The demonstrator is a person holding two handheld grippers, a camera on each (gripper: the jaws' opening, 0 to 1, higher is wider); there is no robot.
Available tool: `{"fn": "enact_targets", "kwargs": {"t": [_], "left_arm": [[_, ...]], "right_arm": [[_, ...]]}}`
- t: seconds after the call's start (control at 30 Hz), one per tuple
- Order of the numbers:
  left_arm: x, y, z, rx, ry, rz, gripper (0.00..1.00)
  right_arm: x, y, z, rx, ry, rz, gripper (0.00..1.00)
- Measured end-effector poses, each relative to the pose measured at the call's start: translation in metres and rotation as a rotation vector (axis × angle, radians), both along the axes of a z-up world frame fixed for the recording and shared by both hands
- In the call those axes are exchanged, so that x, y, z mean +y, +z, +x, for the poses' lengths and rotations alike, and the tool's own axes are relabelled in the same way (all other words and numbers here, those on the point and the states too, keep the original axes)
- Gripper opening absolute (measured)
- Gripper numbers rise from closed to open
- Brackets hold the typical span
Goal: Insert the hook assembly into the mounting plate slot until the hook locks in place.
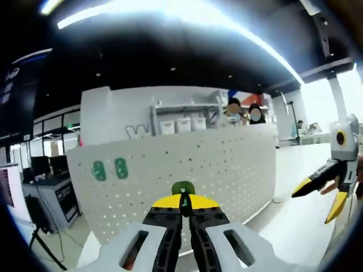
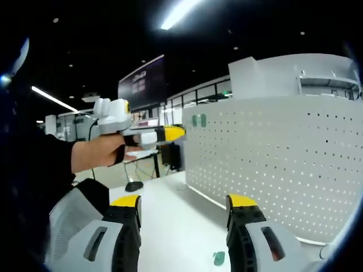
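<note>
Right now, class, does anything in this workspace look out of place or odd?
One green hook lies loose on the white table before the pegboard, while two others already hang on the board. The left gripper is shut on another green hook; the right gripper is open.

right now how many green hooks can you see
4: two side by side on the pegboard at upper left, one held in the left hand-held gripper, one lying on the table. Others may be hidden.
</note>
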State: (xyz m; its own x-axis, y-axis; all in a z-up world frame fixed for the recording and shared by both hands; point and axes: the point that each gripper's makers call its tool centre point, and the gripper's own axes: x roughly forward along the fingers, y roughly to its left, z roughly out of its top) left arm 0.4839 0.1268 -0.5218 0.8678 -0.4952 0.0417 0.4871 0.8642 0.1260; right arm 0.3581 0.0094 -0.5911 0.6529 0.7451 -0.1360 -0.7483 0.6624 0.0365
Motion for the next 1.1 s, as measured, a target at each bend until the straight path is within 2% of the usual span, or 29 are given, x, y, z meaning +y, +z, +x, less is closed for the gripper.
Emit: {"fn": "enact_targets", "kwargs": {"t": [0.2, 0.47, 0.9, 0.97, 1.1], "left_arm": [[0.010, 0.018, 0.032, -0.015, 0.050, -0.052, 0.03], [0.009, 0.031, 0.064, -0.046, 0.093, -0.048, 0.03], [0.005, 0.046, 0.097, -0.088, 0.128, -0.035, 0.03], [0.006, 0.046, 0.099, -0.102, 0.142, -0.018, 0.03], [0.009, 0.039, 0.106, -0.081, 0.153, -0.018, 0.03]], "right_arm": [[-0.002, 0.000, 0.000, 0.003, -0.010, 0.005, 0.61], [-0.009, -0.002, 0.001, 0.010, -0.032, 0.010, 0.61], [-0.014, -0.005, 0.003, 0.019, -0.049, 0.007, 0.61], [-0.014, -0.005, 0.003, 0.020, -0.049, 0.006, 0.61], [-0.015, -0.005, 0.003, 0.020, -0.050, 0.002, 0.61]]}}
